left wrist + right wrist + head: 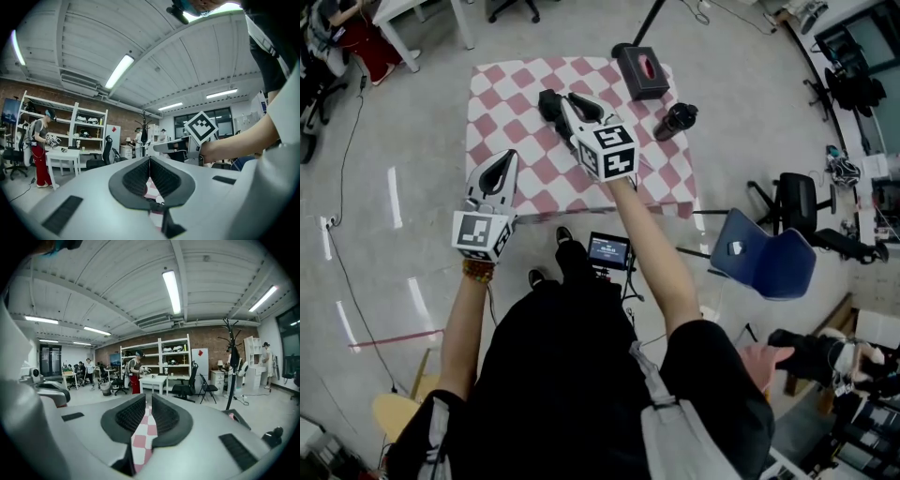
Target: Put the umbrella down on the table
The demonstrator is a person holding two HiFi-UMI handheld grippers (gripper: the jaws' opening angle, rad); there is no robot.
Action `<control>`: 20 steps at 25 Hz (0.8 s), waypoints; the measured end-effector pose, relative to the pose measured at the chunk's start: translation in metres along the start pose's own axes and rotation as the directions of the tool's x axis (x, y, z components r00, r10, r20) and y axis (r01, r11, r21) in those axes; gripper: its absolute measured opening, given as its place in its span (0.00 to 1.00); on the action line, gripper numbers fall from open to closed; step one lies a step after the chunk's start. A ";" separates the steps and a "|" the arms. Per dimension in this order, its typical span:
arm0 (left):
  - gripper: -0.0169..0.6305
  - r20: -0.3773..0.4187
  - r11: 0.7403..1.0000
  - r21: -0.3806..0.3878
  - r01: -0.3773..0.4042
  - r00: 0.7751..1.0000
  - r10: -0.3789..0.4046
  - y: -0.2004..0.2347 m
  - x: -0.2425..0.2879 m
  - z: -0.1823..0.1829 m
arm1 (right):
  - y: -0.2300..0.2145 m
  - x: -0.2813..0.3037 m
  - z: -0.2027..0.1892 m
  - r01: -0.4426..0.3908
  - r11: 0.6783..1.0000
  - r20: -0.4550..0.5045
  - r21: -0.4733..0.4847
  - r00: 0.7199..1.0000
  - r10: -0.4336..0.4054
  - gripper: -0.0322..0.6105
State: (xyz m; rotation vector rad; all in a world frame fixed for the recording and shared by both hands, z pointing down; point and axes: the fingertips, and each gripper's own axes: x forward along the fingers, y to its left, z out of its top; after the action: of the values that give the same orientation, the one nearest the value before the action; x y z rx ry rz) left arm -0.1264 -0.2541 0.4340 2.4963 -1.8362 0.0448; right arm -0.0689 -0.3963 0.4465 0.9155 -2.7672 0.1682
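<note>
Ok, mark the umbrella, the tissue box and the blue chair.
umbrella [676, 121], head view, middle of its folded black body.
tissue box [637, 79], head view, dark top beside the opening.
blue chair [766, 262], head view, middle of its blue shell.

Right gripper, jaws narrowly apart

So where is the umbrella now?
Head view: the umbrella lies on the checkered table, toward its right edge, just beside the dark box.
</note>
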 end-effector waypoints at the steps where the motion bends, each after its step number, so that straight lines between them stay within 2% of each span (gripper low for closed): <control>1: 0.05 0.005 1.000 0.005 0.006 1.000 -0.006 -0.002 -0.001 0.004 | 0.005 -0.009 0.009 0.005 1.000 0.030 -0.007 1.000 -0.004 0.12; 8: 0.05 0.036 0.998 0.038 0.042 0.998 -0.044 -0.014 -0.012 0.024 | 0.038 -0.064 0.049 0.041 0.998 0.166 -0.050 0.986 -0.032 0.12; 14: 0.05 0.065 0.997 0.055 0.060 0.996 -0.064 -0.027 -0.037 0.038 | 0.068 -0.107 0.056 0.050 0.998 0.244 -0.030 0.969 -0.041 0.12; 20: 0.05 0.102 0.995 0.062 0.079 0.991 -0.085 -0.043 -0.080 0.048 | 0.110 -0.148 0.051 0.067 0.997 0.278 -0.037 0.959 -0.054 0.13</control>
State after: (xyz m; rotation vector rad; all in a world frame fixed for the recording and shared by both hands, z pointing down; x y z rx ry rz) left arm -0.1094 -0.1681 0.3815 2.6586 -1.7919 -0.0365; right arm -0.0282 -0.2328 0.3571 1.0856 -2.9759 -0.0387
